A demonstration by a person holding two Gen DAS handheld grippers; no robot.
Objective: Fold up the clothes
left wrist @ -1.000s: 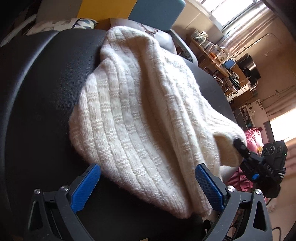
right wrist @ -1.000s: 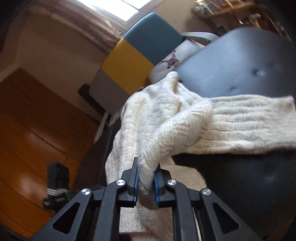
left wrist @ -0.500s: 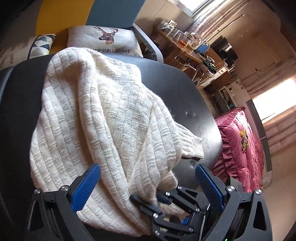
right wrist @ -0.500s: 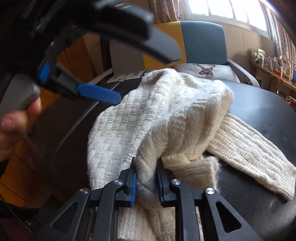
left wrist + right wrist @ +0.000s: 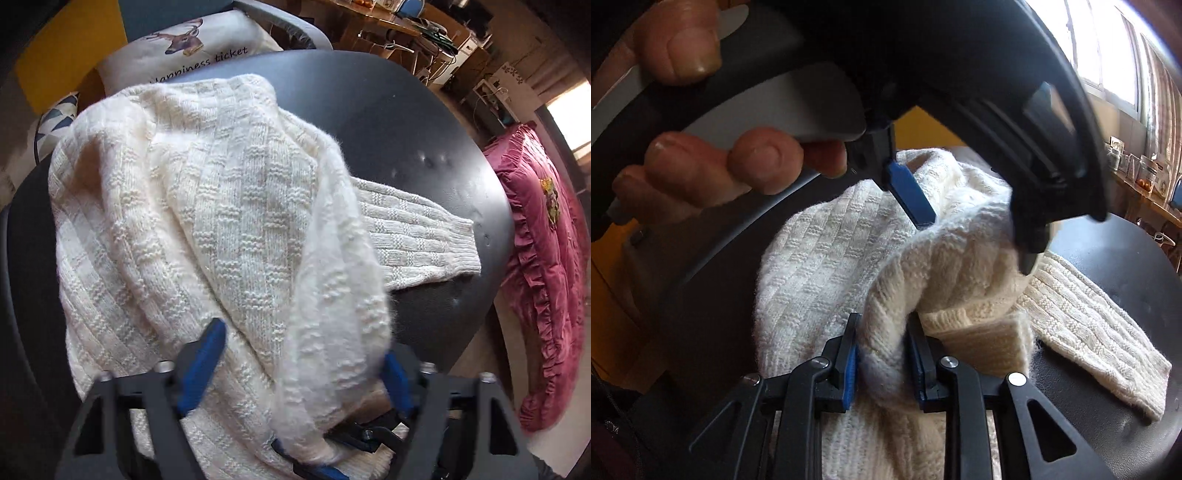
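Both grippers straddle one raised fold of the cream, chunky-knit sweater (image 5: 207, 206) heaped on the round black table (image 5: 406, 122): left gripper (image 5: 299, 362) closing around it, right gripper (image 5: 882, 365) easing open; soft, floppy, best pinched along edges.

Cream knit sweater (image 5: 229, 221) lies bunched on black seat, one sleeve (image 5: 417, 236) apparently flat.
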